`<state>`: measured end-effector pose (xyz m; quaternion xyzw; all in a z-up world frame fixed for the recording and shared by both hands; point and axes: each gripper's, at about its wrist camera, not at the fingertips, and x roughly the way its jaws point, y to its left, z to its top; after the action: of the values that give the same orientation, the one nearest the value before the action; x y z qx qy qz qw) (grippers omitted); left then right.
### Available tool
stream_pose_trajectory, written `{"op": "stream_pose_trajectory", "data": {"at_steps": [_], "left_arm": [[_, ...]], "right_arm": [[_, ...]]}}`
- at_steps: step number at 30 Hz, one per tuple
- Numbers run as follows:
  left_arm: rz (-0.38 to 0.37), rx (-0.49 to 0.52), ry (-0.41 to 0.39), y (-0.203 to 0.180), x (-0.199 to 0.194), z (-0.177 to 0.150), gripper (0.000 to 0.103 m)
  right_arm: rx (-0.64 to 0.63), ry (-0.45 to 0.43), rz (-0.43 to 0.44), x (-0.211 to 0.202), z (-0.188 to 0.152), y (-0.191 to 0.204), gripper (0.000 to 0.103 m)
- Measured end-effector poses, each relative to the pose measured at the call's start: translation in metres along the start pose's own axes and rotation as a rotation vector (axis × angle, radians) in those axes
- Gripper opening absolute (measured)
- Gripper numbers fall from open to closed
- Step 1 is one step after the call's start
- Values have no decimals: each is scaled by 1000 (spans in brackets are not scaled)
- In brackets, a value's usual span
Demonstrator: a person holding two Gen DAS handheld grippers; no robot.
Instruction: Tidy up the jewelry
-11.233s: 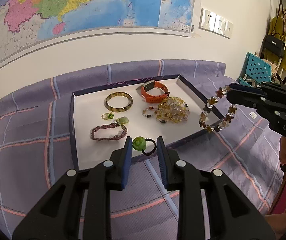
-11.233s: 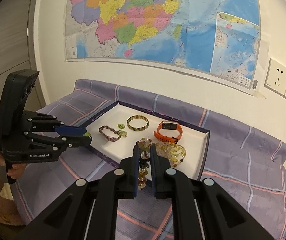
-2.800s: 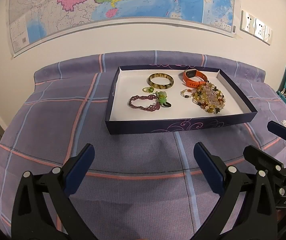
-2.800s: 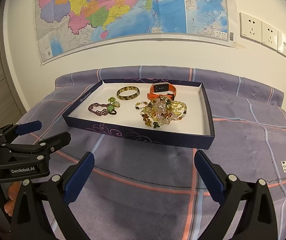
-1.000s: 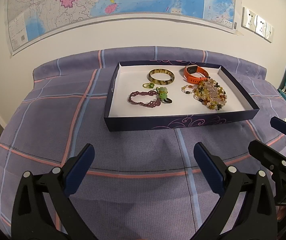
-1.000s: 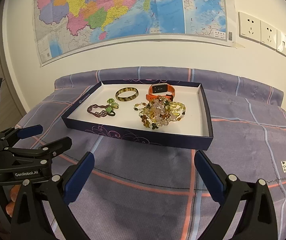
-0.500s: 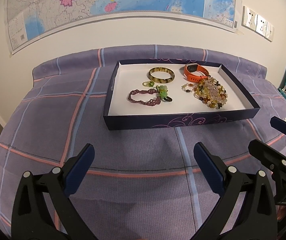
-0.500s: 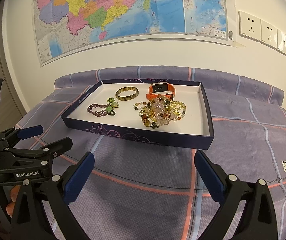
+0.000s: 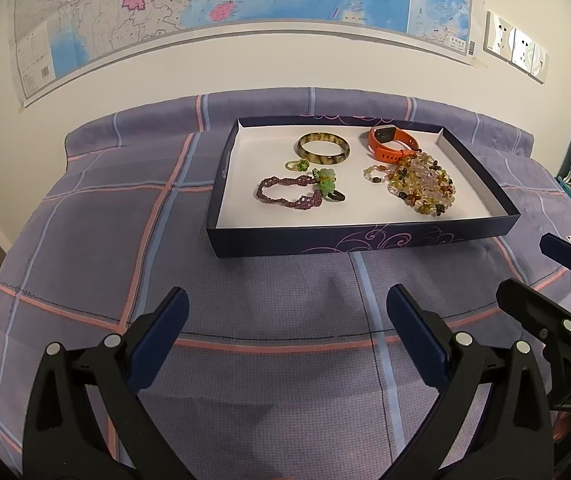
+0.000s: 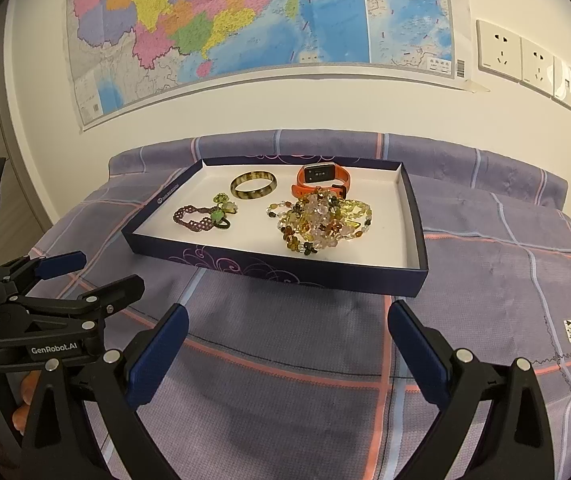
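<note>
Left gripper and right gripper both spread wide, empty, above purple cloth. Tray ahead of both, holding bangle, watch, bead pile, purple bracelet.

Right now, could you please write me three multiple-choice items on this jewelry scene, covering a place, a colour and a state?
1. Where does the banded bangle lie?
A. in the tray, near its far wall
B. on the plaid cloth
C. in a gripper

2. What colour is the watch band?
A. blue
B. orange
C. white

3. How do the left gripper and right gripper stand?
A. both shut on beads
B. one open, one shut
C. both open and empty

Answers: 1 A, it rests on the white floor by the far wall; 2 B, the strap is orange; 3 C, both pairs of fingers are wide apart with nothing between.
</note>
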<state>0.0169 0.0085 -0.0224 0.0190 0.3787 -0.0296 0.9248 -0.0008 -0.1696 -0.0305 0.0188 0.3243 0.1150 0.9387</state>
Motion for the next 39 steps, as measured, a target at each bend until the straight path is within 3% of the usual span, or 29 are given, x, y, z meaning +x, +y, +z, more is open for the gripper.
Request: {"op": "stream_pose_trajectory", "data": {"at_steps": [39], "left_arm": [[14, 1, -11, -1, -1, -2, 97]], "right_arm": [[0, 4, 2, 1, 0, 0, 96]]}}
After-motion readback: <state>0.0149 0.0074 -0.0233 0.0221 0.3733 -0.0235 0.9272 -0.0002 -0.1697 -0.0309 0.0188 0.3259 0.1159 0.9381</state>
